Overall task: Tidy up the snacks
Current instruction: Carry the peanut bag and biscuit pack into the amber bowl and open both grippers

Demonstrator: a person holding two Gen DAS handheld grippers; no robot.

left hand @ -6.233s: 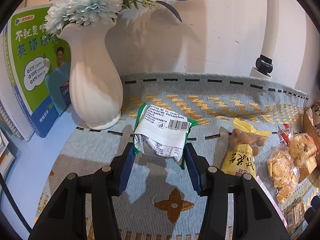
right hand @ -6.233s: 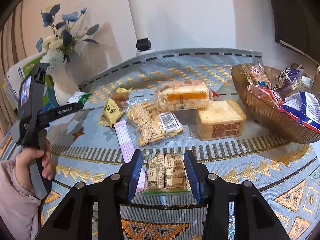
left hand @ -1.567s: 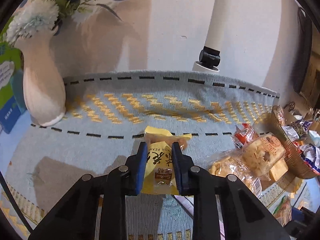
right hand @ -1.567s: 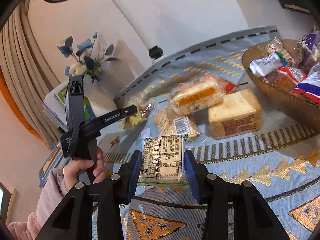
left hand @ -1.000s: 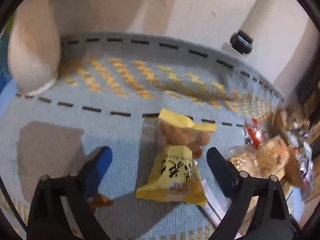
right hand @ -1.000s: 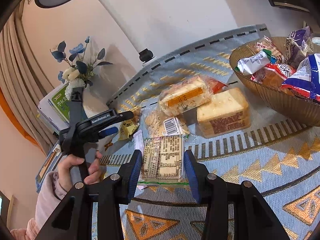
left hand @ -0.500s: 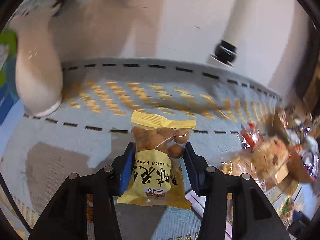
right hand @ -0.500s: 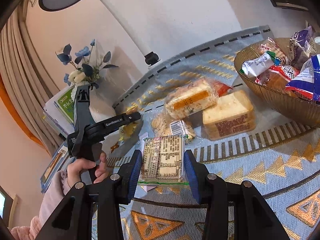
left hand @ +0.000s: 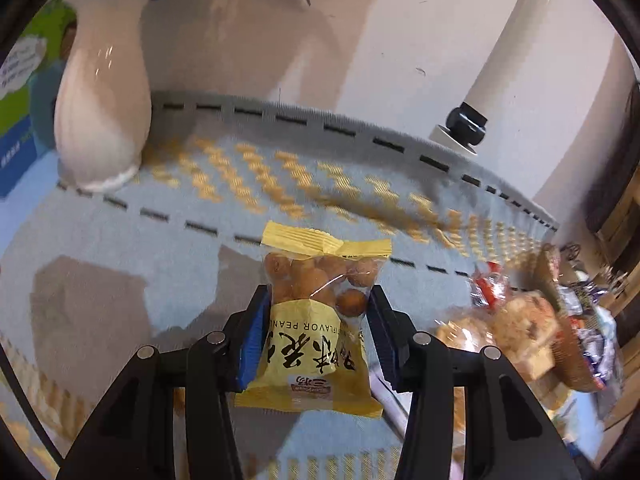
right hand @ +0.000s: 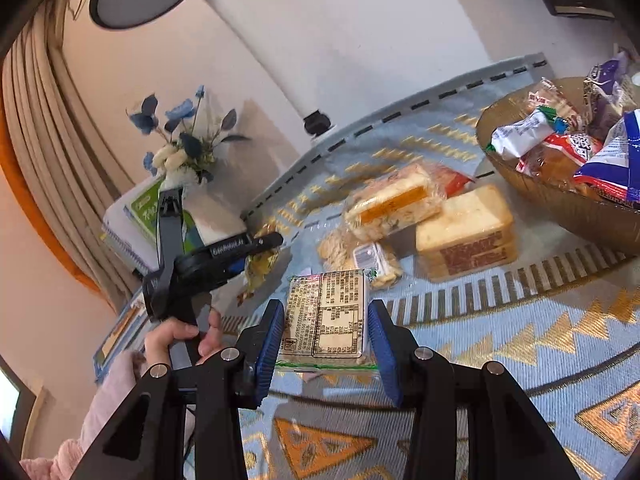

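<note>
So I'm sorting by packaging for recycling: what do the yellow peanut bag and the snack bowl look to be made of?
The yellow peanut bag looks like glossy plastic film: printed below, with a clear window showing the nuts and a crimped top seal. The snack bowl looks like amber-tinted ribbed glass or clear plastic; its wall seems translucent, but I can't tell which.

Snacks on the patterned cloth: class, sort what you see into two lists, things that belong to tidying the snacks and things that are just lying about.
Belongs to the job:
- yellow peanut bag, held in the left gripper
- flat labelled packet, held in the right gripper
- brown bowl of snacks
- wrapped cakes on the cloth

Just lying about:
- white vase
- green book
</note>
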